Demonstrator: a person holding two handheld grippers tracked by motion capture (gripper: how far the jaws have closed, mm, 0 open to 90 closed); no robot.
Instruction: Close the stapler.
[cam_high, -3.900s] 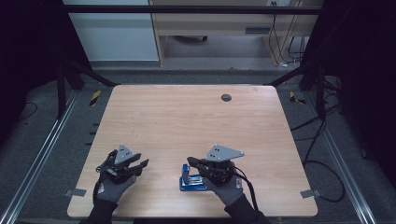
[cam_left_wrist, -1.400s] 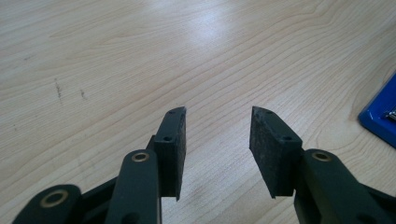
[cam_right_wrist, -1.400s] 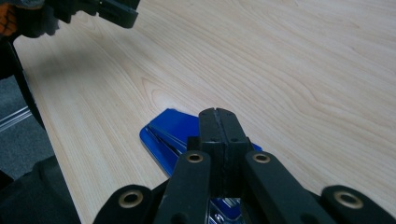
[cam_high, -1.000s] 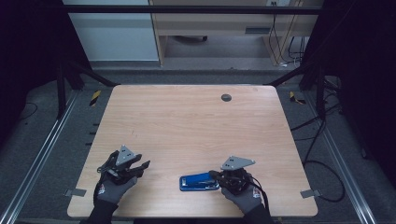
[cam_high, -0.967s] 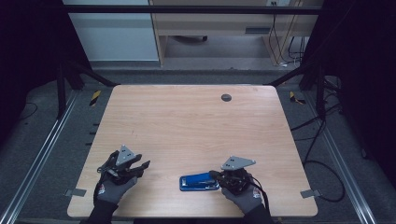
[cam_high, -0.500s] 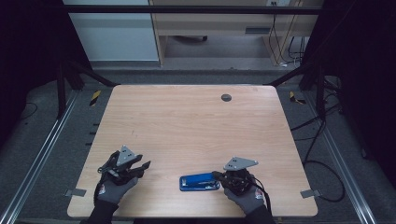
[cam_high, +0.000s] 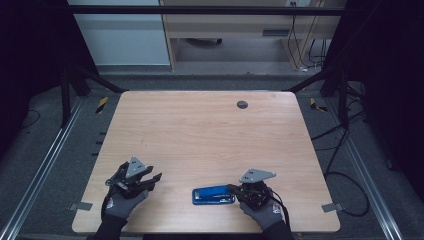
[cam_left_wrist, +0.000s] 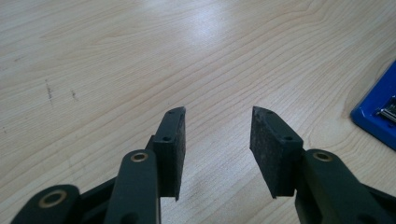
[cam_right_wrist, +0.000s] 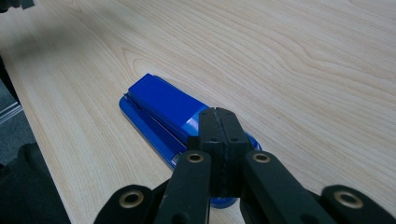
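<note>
2 grippers noted at near table edge. Right gripper (cam_high: 234, 189), jaws clenched flat together with nothing between them, tip resting on or just over rear end of blue stapler (cam_right_wrist: 161, 107) (contact likely, not certain). Stapler lying flat on wooden table (cam_high: 210, 130), near front edge, right of centre, arm down. Left gripper (cam_left_wrist: 217, 140) well apart to left, jaws released and bare, aimed toward stapler. Farther back, small dark round fitting (cam_high: 242, 104) near far edge. Judged early: pressing or nudging apparently in hand; no paper seen, nothing lifted yet.
</note>
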